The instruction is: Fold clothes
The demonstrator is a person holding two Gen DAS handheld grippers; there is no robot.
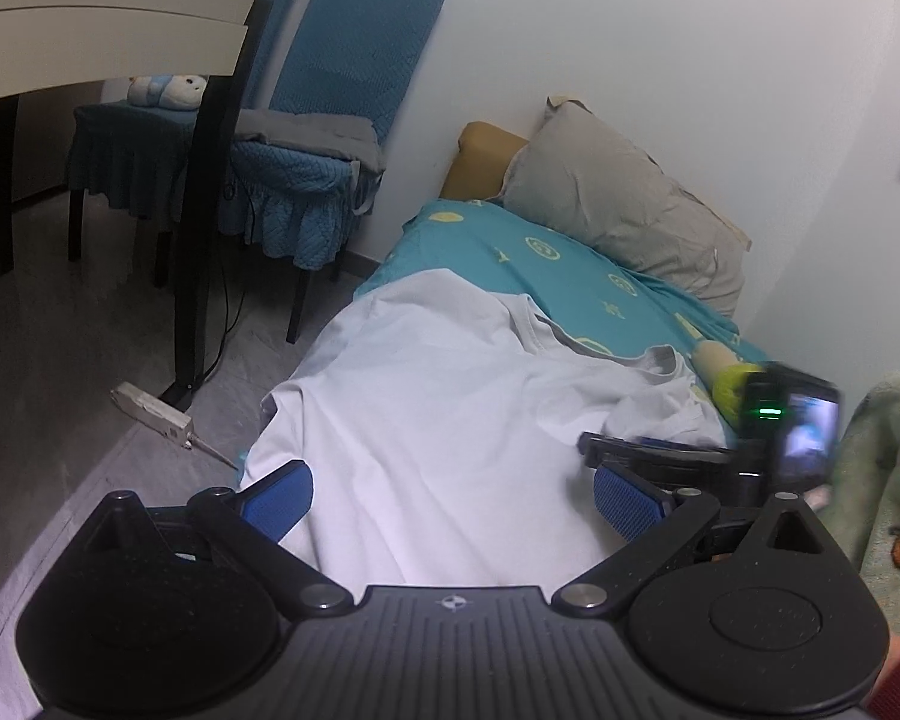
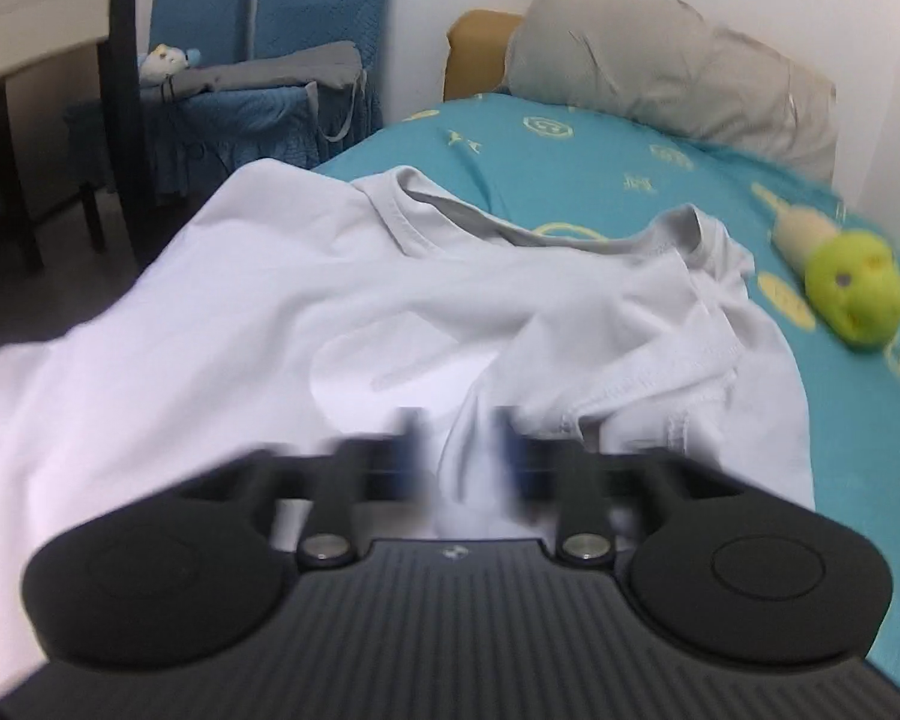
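Right wrist view: white T-shirt [image 2: 342, 312] lies spread on bed [image 2: 600, 168], collar toward pillow [image 2: 660, 66], long axis running away from both tongs. Right gripper [image 2: 459, 450] blurred, narrowly parted around bunched sleeve cloth, nearer. Left gripper [image 1: 453, 495] wide apart, empty.

1. The bed [image 2: 570, 150] carries everything; its teal sheet [image 1: 510, 252] has a yellow pattern.
2. A white T-shirt [image 2: 330, 300] lies spread over the near part of the sheet, collar toward the pillow, one side bunched in folds.
3. A grey pillow [image 2: 660, 72] rests at the far end against the wall.
4. A green-headed plush toy [image 2: 852, 294] lies on the sheet just beside the shirt.
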